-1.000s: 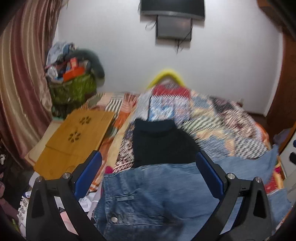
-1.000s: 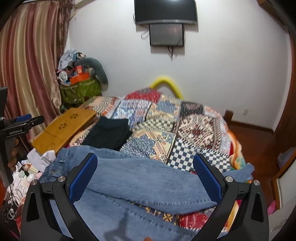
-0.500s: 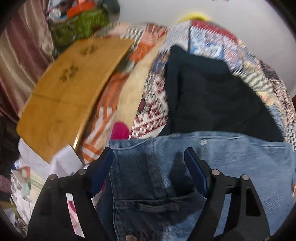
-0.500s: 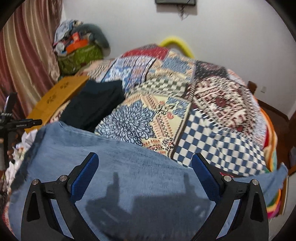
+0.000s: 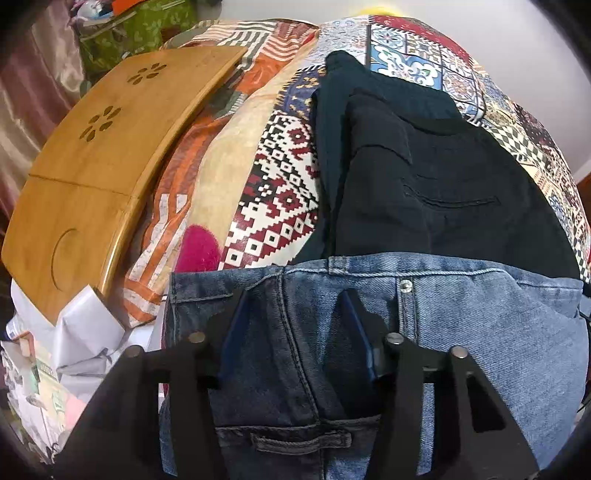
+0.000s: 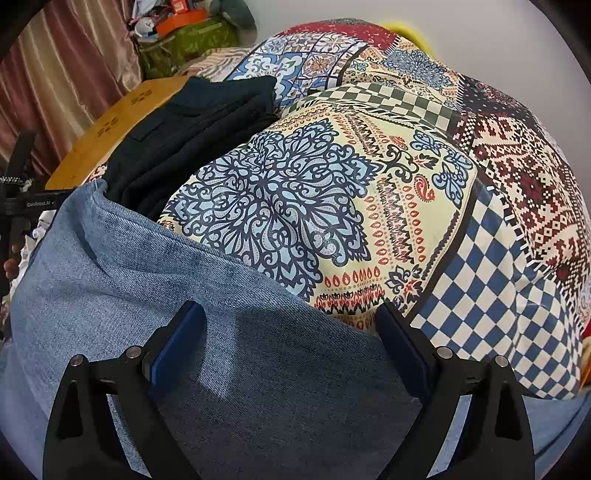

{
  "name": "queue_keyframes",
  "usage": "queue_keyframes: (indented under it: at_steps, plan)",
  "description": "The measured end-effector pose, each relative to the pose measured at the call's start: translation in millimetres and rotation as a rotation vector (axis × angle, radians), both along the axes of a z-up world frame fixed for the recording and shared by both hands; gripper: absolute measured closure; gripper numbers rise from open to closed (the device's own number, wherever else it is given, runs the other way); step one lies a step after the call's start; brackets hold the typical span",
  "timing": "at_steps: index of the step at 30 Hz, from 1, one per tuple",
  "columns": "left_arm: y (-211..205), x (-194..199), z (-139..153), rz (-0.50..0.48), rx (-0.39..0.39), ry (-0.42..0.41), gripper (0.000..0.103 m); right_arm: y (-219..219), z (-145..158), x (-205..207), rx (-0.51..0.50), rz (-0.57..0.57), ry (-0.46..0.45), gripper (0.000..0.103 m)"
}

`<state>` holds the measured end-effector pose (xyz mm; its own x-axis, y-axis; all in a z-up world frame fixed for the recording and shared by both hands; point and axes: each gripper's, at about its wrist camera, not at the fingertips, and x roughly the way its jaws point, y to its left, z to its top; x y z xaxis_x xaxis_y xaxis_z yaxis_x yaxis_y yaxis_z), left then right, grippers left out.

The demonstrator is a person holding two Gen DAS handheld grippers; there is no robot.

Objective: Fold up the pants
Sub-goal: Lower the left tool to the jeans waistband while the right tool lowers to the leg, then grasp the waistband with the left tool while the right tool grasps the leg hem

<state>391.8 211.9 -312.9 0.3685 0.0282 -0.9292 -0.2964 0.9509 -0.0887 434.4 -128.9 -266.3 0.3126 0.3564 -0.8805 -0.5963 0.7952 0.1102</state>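
Two grippers hung low over blue jeans [image 5: 461,325] spread across the near edge of a bed under a patchwork quilt [image 6: 480,184]. At far left in the left wrist view lay a wooden lap desk [image 5: 99,155], with a green bag [image 5: 136,33] beyond it and crumpled white paper [image 5: 85,332] near its near corner. Right of the desk, the left gripper [image 5: 295,325] stood partly open, its blue pads either side of a seam at the jeans' waistband end; whether they touched the denim could not be told. Just beyond the waistband lay folded black trousers [image 5: 443,177], their near edge under the denim. Further right, the right gripper [image 6: 291,332] was spread wide over a pale denim leg, gripping nothing, its right finger at the leg's far edge
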Motion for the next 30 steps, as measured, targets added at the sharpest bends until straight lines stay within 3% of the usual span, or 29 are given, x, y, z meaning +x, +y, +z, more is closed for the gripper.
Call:
queue_keyframes:
  at_steps: [1,3,5,6,9,11,14,21,26,30]
  plan:
    - [3.4,-0.2,-0.8,0.025,0.027,0.017,0.077,-2.2,0.0,-1.0,0.009,-0.01,0.0,0.013]
    - [12.2,-1.5,-2.9,0.044,-0.021,0.012,0.077,-3.0,1.3,-1.6,0.009,-0.024,-0.008,0.023]
    - [12.4,-1.3,-3.2,0.048,-0.01,0.009,0.077,-3.9,2.5,-3.8,0.009,-0.031,-0.023,0.034]
    - [7.2,-0.7,-2.5,0.034,0.028,0.009,0.078,-1.2,2.7,-4.0,-0.004,-0.039,-0.042,0.049]
    - [-12.1,2.5,0.2,0.003,0.156,0.015,0.088,-8.2,2.9,-5.6,-0.031,-0.108,-0.074,0.074]
    - [-19.9,2.4,8.0,0.015,0.227,0.004,0.092,-13.6,4.7,-3.8,-0.025,-0.147,-0.072,0.085]
    - [-26.1,-1.4,39.7,0.022,0.304,-0.074,0.093,-23.4,15.0,-8.0,0.014,-0.16,-0.071,0.097]
    - [-19.1,-30.1,126.6,0.009,0.272,-0.262,0.093,-44.4,70.6,-28.3,0.081,-0.196,-0.191,0.098]
    - [-32.5,-62.2,168.1,-0.025,0.288,-0.344,0.093,-54.9,112.8,-60.7,0.137,-0.21,-0.268,0.098]
    - [-39.9,-96.9,177.2,-0.04,0.284,-0.366,0.093,-62.3,128.8,-97.0,0.168,-0.198,-0.276,0.098]
